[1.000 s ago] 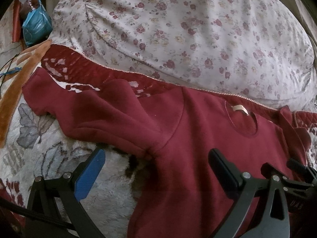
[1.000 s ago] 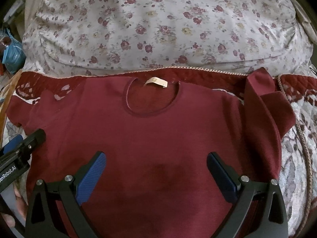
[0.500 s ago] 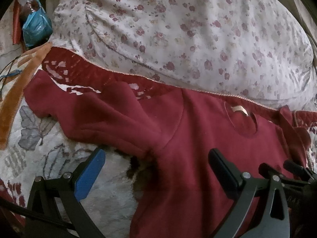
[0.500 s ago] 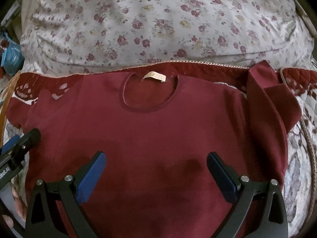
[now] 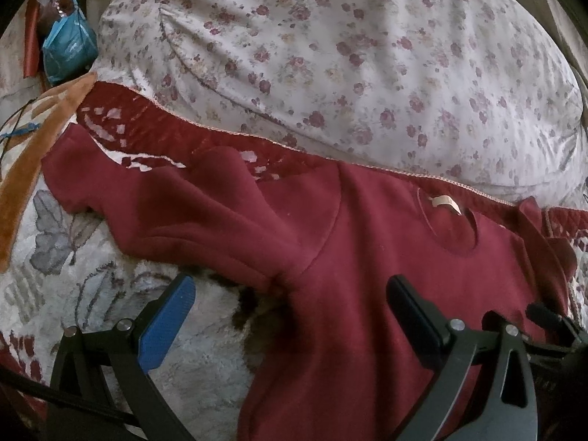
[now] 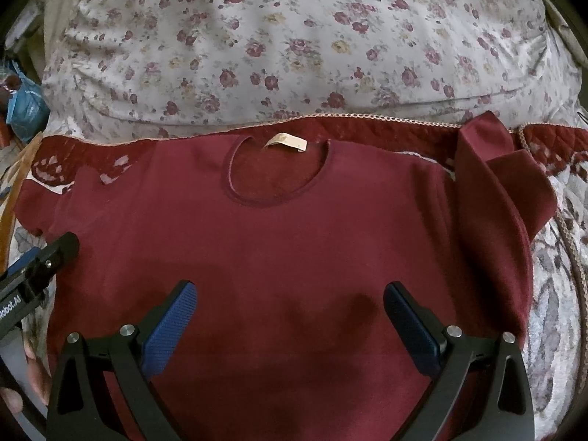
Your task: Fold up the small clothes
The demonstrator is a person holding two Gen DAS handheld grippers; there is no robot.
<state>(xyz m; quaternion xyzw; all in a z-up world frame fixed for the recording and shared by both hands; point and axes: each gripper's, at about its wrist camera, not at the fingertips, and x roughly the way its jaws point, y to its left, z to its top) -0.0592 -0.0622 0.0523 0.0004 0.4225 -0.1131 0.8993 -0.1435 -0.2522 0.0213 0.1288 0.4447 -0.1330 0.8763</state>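
- Left gripper: jaws wide apart, nothing between them, hovering over the armpit seam where the sweater meets the pale blanket.
- Right gripper: jaws wide apart, empty, over the lower chest.
- Sweater: dark red, spread flat on the bed covering, front up. Long axis runs hem to collar, near to far; the neck opening and its label point away toward the flowered pillow.
- Left sleeve: stretched sideways, rumpled.
- Right sleeve: already doubled over on itself at the shoulder.
- Risks, as judged: a pinch may catch the blanket pile along with the cloth; lifting one layer only would drag the body askew; the bunched right sleeve may leave a lumpy, uneven fold.
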